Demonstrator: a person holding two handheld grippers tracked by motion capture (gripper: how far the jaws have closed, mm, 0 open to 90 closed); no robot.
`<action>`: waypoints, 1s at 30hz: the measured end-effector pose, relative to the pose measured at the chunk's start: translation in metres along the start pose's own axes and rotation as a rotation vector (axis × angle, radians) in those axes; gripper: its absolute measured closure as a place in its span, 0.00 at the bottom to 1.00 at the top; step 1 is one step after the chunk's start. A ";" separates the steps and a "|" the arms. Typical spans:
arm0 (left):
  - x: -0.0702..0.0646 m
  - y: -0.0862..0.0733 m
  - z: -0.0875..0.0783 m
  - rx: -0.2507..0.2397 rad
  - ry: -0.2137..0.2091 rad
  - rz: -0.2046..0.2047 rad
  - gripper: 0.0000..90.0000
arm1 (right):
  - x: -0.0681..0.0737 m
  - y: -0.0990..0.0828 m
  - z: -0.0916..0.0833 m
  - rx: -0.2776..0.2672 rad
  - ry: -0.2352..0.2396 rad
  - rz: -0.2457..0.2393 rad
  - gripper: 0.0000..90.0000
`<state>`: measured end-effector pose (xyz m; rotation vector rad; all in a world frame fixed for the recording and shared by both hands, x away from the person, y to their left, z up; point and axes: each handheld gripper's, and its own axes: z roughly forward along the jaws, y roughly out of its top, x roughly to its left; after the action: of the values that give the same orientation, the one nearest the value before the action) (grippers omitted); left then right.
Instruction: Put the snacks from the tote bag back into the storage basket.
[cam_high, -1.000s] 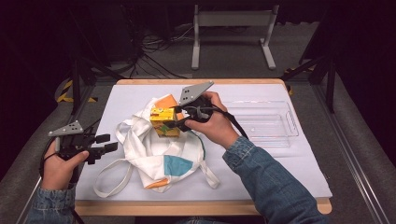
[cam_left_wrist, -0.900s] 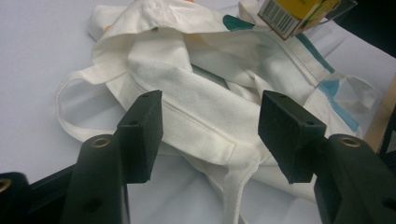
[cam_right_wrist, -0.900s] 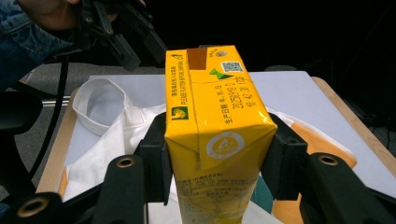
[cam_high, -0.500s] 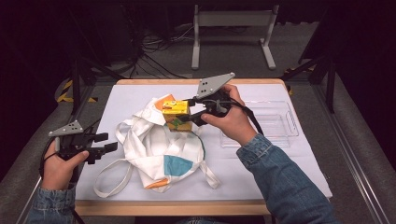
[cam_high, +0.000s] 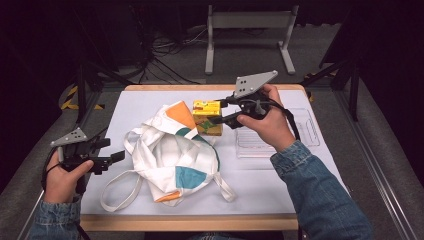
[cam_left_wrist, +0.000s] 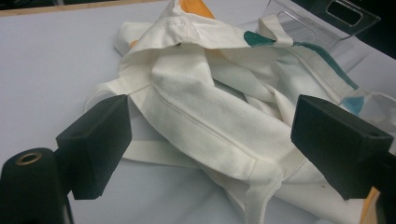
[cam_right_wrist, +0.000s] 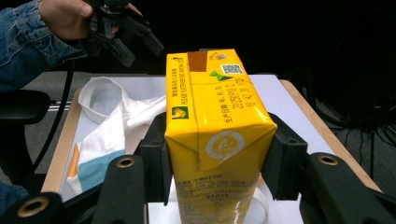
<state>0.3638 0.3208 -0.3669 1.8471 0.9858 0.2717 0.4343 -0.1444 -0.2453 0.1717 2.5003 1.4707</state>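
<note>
While right gripper (cam_right_wrist: 217, 175) clamps yellow carton (cam_right_wrist: 215, 135) between both pads, carton hangs clear of cloth bag (cam_high: 172, 150), above table (cam_high: 280, 195) between bag and clear tray (cam_high: 307, 132). Left gripper (cam_left_wrist: 210, 144) jaws just been opening, now wide, nothing between them; bag lies slack just ahead. Judgement: carton out of bag, removal done; placing it in tray likely left.

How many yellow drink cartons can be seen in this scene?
1. The yellow carton is clamped in the right gripper, above the table beside the cloth bag. The bag could hide others.
</note>
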 end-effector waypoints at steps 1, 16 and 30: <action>0.000 0.000 0.000 0.000 0.000 0.000 0.14 | 0.000 0.000 0.000 0.000 0.000 0.000 0.57; 0.002 0.000 0.000 0.005 0.019 -0.017 0.13 | -0.019 -0.021 -0.046 0.002 -0.053 0.024 0.57; 0.002 -0.002 -0.001 0.010 0.035 -0.012 0.11 | -0.034 -0.047 -0.077 0.013 -0.121 0.061 0.57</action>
<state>0.3637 0.3233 -0.3684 1.8509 1.0239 0.2932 0.4477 -0.2400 -0.2452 0.3315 2.4285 1.4229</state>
